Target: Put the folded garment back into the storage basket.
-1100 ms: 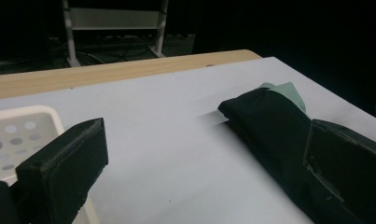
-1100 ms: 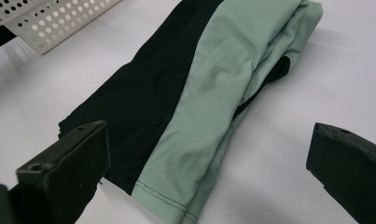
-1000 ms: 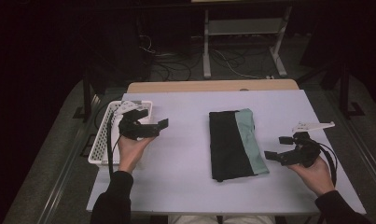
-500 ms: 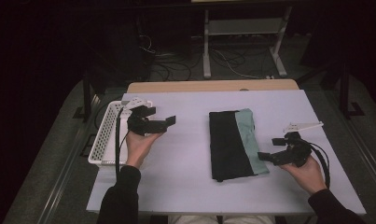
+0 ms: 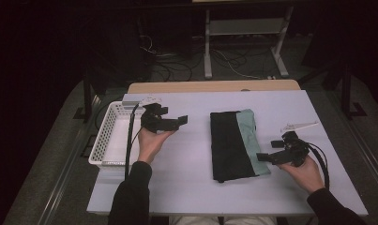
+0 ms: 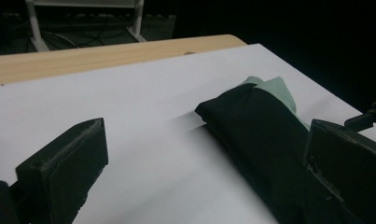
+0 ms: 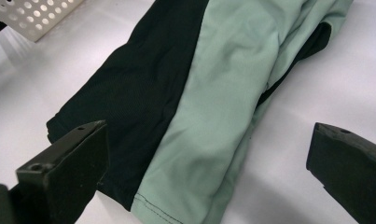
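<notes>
A folded garment (image 5: 236,145), black with a mint-green side, lies at the middle of the white table (image 5: 191,187). My left gripper (image 5: 172,117) is held open above the table, left of the garment and apart from it. In the left gripper view the garment (image 6: 265,135) lies ahead between the wide-apart jaws. My right gripper (image 5: 268,150) is open at the garment's near right edge, by the green part. In the right gripper view the garment (image 7: 199,93) lies just beyond the jaws, nothing between them.
A white perforated basket (image 5: 107,140) stands at the table's left edge, behind my left hand; its corner (image 7: 36,16) appears in the right gripper view. A wooden strip (image 5: 215,86) runs along the far edge. Cables and a metal stand lie on the floor beyond.
My left gripper has moved right, away from the basket toward the garment. My right gripper has moved left, up to the garment's near right edge. The garment has not moved.
</notes>
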A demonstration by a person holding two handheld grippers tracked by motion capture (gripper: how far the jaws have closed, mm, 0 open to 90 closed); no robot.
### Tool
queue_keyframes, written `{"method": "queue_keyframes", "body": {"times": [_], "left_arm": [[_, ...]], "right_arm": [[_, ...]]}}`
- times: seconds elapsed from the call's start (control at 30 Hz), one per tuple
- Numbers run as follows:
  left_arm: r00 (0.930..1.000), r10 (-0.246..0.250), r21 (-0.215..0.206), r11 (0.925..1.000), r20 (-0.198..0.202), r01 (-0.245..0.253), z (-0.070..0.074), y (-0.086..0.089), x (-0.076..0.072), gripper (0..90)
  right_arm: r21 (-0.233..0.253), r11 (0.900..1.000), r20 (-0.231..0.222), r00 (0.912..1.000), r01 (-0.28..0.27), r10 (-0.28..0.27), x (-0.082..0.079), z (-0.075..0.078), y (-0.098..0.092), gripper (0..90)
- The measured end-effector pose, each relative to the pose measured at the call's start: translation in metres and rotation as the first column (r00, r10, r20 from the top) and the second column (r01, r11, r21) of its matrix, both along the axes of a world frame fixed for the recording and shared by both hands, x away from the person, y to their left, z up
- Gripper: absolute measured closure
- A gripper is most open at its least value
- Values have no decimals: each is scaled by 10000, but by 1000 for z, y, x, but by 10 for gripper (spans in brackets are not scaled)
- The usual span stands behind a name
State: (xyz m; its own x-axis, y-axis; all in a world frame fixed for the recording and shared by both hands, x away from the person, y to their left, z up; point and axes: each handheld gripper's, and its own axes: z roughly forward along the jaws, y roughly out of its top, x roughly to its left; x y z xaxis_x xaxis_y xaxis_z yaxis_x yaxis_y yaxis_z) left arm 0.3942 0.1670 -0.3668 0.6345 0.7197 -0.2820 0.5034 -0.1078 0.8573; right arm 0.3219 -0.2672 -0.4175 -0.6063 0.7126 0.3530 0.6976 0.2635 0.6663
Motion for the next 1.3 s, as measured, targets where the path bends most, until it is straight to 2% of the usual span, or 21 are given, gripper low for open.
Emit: {"method": "queue_keyframes", "body": {"times": [0.27, 0.43, 0.67, 0.8, 0.97, 1.07, 1.17, 1.3], "left_arm": [[9987, -187, -83, 9998, -467, 184, -12, -9, 13, 0], [9951, -387, -287, 9989, -912, 362, -22, -16, 21, 0], [9910, -568, -386, 9979, -1216, 525, -31, -27, 28, 0], [9854, -755, -299, 9970, -1527, 717, -35, -34, 32, 0], [9783, -860, -451, 9959, -1883, 789, -40, -42, 37, 0], [9718, -970, -512, 9948, -2148, 880, -45, -46, 40, 0], [9660, -1063, -415, 9942, -2358, 993, -52, -51, 42, 0], [9601, -1187, -560, 9926, -2531, 1080, -58, -58, 43, 0]], "right_arm": [[9, 10000, -456, 9989, -91, 91, 5, -6, 3, 0], [-17, 9998, -630, 9979, -174, 172, 8, -10, 5, 0], [-80, 9996, -919, 9954, -276, 268, 10, -14, 8, 0], [-82, 9994, -1064, 9938, -336, 325, 11, -17, 9, 28], [-18, 9991, -1367, 9897, -432, 426, 13, -19, 9, 59], [112, 9985, -1559, 9863, -536, 547, 14, -21, 9, 128], [153, 9987, -1701, 9842, -482, 501, 15, -23, 9, 130], [225, 9990, -1846, 9819, -392, 427, 16, -24, 8, 138]]}}
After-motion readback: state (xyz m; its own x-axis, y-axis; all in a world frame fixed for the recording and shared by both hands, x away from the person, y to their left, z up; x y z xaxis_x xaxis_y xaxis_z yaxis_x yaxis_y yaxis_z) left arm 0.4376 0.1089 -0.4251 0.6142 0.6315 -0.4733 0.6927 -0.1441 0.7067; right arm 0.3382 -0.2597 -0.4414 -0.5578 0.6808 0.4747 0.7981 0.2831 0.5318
